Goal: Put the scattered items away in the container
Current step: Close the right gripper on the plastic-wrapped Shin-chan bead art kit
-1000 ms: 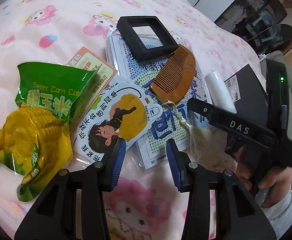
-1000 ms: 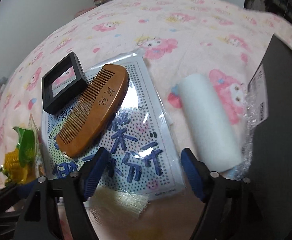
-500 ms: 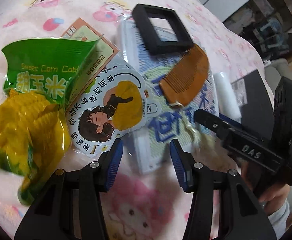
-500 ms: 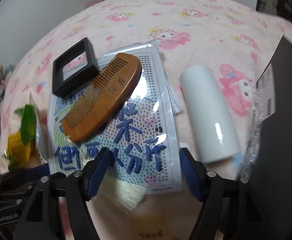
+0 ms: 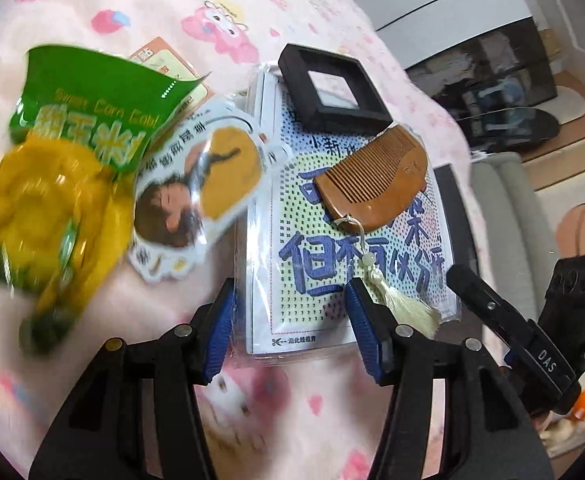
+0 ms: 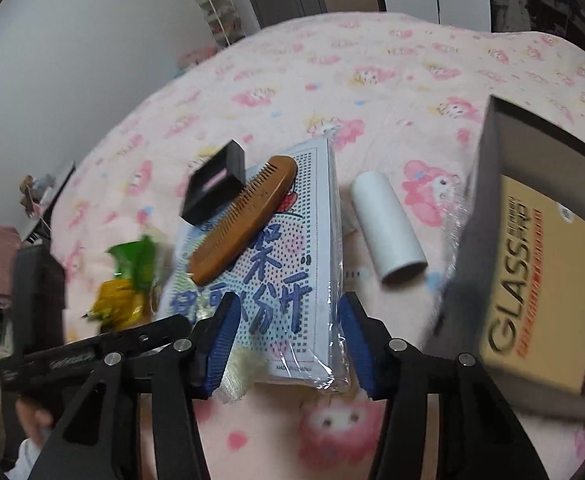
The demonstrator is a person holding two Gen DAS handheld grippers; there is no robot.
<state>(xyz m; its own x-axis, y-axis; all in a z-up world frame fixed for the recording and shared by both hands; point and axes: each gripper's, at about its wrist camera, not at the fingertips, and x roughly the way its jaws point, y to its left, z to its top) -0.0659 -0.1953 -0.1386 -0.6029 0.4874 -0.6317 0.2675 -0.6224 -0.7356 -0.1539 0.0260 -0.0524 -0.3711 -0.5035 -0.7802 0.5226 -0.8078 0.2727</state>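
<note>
Both grippers, left [image 5: 290, 320] and right [image 6: 286, 342], stand spread, each straddling the near edge of the flat bead-pattern pack [image 5: 332, 236], presumably to lift it level. The wooden comb [image 5: 376, 176] and black frame [image 5: 332, 88] rest on the pack, so it serves as a tray; the black box [image 6: 532, 240] stands open, just beside it.

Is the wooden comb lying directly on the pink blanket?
No, the wooden comb rests on the plastic-wrapped bead kit, beside the black square box.

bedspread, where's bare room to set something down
Free: the pink bedspread beyond the white roll and black frame, and near the grippers. Crowded: comb and frame stacked on the bead-kit packet, corn bag beside it, dark box opposite.
</note>
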